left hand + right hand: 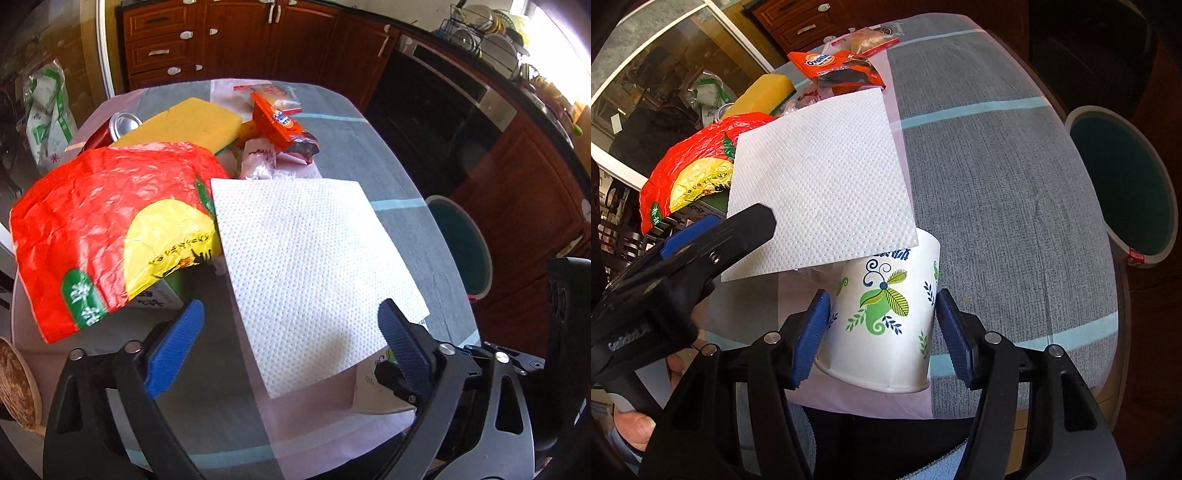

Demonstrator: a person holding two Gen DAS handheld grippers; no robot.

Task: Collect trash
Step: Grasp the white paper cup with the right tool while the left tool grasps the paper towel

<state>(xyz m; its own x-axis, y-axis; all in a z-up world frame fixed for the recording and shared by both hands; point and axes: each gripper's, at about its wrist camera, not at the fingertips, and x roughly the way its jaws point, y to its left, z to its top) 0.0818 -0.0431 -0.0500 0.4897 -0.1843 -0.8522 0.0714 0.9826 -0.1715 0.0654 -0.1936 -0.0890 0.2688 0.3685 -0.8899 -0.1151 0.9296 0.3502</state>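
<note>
A white paper towel [314, 269] lies over the mouth of a paper cup with green leaf print [886, 317], which lies tilted on the table. My right gripper [882, 325] is open with its blue pads on either side of the cup, close to its walls. My left gripper [291, 332] is open around the near edge of the towel, and it shows at the left in the right wrist view [720, 236]. A red and yellow plastic bag [103, 229], a yellow sponge [184, 125], a red can [118, 125] and an orange Ovaltine wrapper [838, 66] lie behind.
A round bin with a teal inside [1123, 184] stands on the floor right of the table [997, 166]. Brown kitchen cabinets [229, 40] and a black oven [436, 110] stand beyond. A wooden round object [14, 391] is at the table's left edge.
</note>
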